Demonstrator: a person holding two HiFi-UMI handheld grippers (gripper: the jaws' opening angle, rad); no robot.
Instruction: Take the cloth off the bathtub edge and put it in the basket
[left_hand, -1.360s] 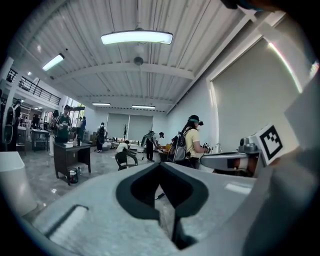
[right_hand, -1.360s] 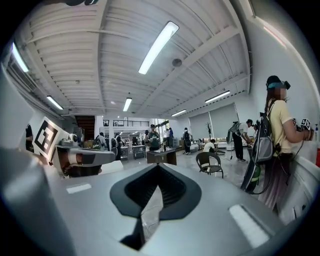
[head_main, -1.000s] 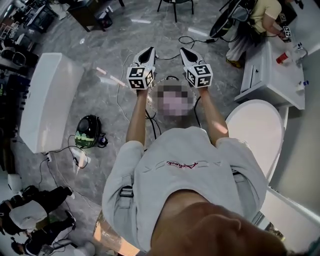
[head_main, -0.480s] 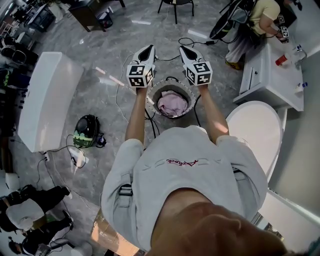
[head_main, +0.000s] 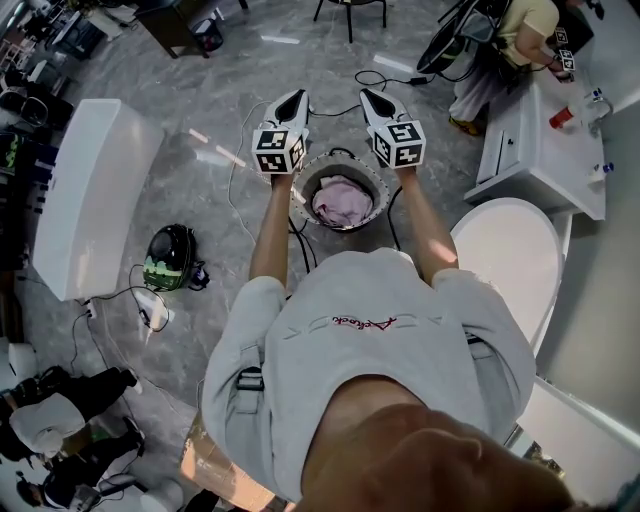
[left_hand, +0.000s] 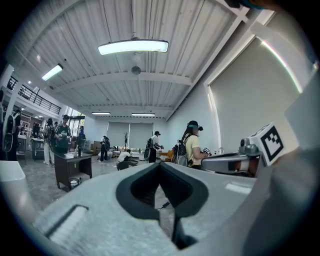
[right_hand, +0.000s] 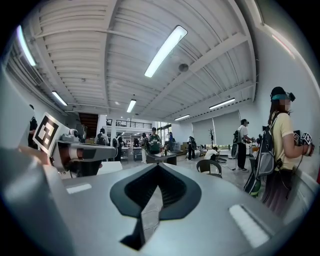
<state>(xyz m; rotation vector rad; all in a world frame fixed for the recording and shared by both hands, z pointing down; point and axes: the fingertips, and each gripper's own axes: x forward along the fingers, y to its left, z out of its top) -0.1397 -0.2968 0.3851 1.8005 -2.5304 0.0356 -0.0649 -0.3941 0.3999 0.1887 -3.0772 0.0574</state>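
Head view looks steeply down on a grey marble floor (head_main: 200, 90) with the person in a grey shirt (head_main: 370, 340) standing at the middle. A rounded white bathtub (head_main: 510, 255) lies just to the person's right, a long white block (head_main: 90, 195) well off to the left, and a white bench (head_main: 540, 160) beyond the tub.

A round basket (head_main: 303, 200) stands on the floor straight ahead of the person, and the pink cloth (head_main: 342, 200) lies bunched inside it, clear of the tub edge.

The left tongs (head_main: 296, 101) and right tongs (head_main: 368, 98) are held out level, side by side above the basket's far rim. Each gripper view shows its jaws pressed together with nothing between them.

A black and green helmet-like thing (head_main: 168, 260) sits on the floor among loose cables.
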